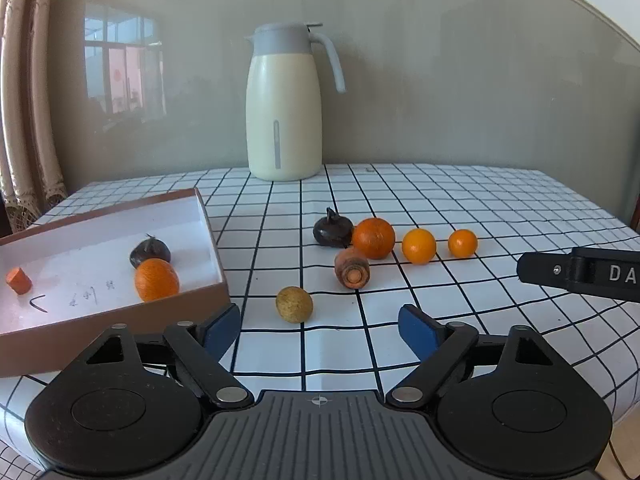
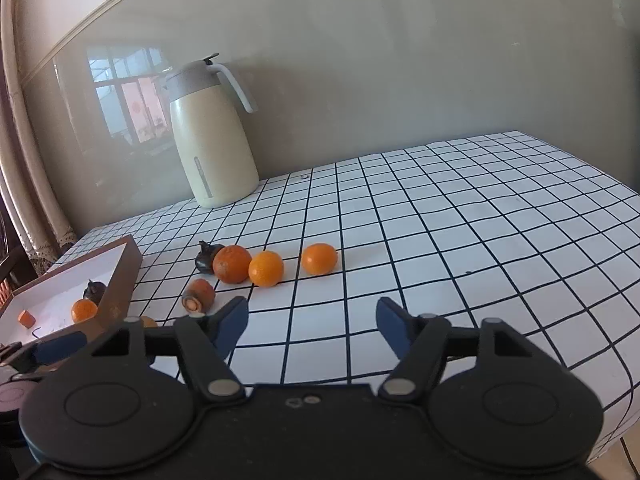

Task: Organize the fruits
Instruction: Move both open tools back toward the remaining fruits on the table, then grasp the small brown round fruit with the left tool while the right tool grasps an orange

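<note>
My left gripper is open and empty, just in front of a small tan round fruit. Beyond it lie a carrot stub, a dark water chestnut, a large orange and two small oranges. The brown box at left holds an orange, a dark chestnut and a carrot piece. My right gripper is open and empty, short of the oranges.
A cream thermos jug stands at the back by the wall. The checked tablecloth runs to the right. The right gripper's body shows at the left wrist view's right edge. The table's front edge lies close below both grippers.
</note>
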